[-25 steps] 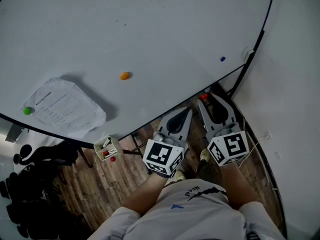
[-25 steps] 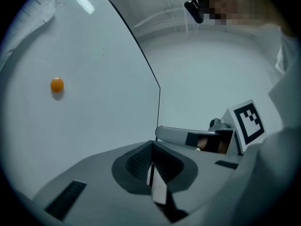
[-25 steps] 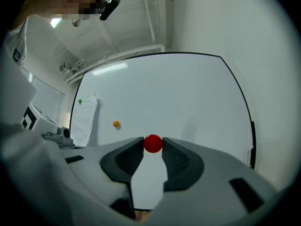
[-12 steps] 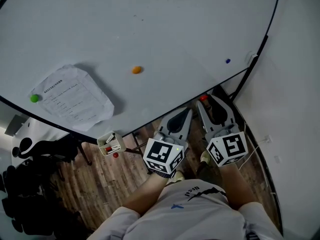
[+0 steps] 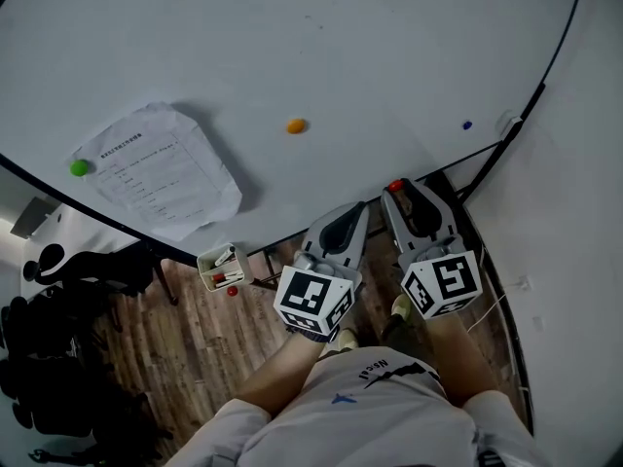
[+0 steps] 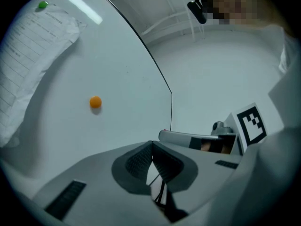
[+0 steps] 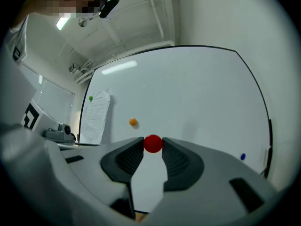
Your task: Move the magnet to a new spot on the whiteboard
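Note:
My right gripper [image 7: 153,145] is shut on a round red magnet [image 7: 153,143], pinched between its two fingertips; the head view shows that red magnet [image 5: 395,185] at the tips of the right gripper [image 5: 397,189], a short way off the whiteboard [image 5: 321,47]. An orange magnet [image 5: 296,125] sticks to the board, up and left of both grippers. The left gripper [image 5: 362,206] is shut with nothing in it, level beside the right one. From the left gripper view the orange magnet [image 6: 95,102] lies ahead on the whiteboard [image 6: 84,69].
A sheet of paper [image 5: 161,171] hangs under a green magnet [image 5: 79,167] at the board's left. A small blue magnet [image 5: 466,125] sits near the right edge. A marker tray [image 5: 220,266] hangs below the board. Black chairs [image 5: 58,358] stand on the wooden floor.
Both grippers have moved slightly up the head view toward the whiteboard, and the view has shifted so the board's magnets and paper now lie further right.

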`<action>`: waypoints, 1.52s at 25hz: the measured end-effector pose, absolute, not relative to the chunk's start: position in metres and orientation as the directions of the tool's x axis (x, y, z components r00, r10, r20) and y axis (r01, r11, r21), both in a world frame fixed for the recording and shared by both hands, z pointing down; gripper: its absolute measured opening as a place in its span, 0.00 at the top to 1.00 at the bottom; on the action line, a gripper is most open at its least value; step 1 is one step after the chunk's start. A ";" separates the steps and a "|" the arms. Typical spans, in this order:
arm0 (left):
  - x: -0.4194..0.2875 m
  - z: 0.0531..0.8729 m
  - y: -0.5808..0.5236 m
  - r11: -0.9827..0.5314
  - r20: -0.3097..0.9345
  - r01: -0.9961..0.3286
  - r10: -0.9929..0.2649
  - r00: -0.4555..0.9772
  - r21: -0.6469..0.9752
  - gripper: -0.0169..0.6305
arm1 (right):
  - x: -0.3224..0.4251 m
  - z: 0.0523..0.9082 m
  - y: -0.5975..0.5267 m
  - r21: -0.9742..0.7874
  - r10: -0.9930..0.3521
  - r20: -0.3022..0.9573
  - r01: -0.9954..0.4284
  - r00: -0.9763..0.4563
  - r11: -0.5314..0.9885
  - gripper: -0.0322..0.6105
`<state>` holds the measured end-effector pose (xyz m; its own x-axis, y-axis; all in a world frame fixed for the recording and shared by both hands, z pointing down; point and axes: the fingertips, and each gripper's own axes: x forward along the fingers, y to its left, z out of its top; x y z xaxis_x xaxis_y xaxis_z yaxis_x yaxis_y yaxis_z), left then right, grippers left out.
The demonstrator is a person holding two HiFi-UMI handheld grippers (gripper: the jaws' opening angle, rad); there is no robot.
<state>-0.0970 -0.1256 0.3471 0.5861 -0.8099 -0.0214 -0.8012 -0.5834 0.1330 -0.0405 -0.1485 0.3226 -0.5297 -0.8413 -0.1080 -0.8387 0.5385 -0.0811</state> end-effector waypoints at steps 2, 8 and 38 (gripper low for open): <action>-0.111 0.345 -0.128 -0.556 -0.030 -0.821 -0.830 0.557 0.127 0.96 | -0.053 0.323 -0.153 -0.079 -0.827 -0.103 -0.824 -0.553 0.561 0.75; -0.152 0.347 -0.137 -0.472 -0.023 -0.875 -0.881 0.472 0.112 0.96 | -0.096 0.324 -0.171 -0.069 -0.783 -0.093 -0.780 -0.616 0.622 0.75; -0.225 0.347 -0.156 -0.373 -0.040 -0.919 -0.928 0.371 0.125 0.96 | -0.187 0.313 -0.231 -0.032 -0.759 -0.059 -0.759 -0.648 0.650 0.75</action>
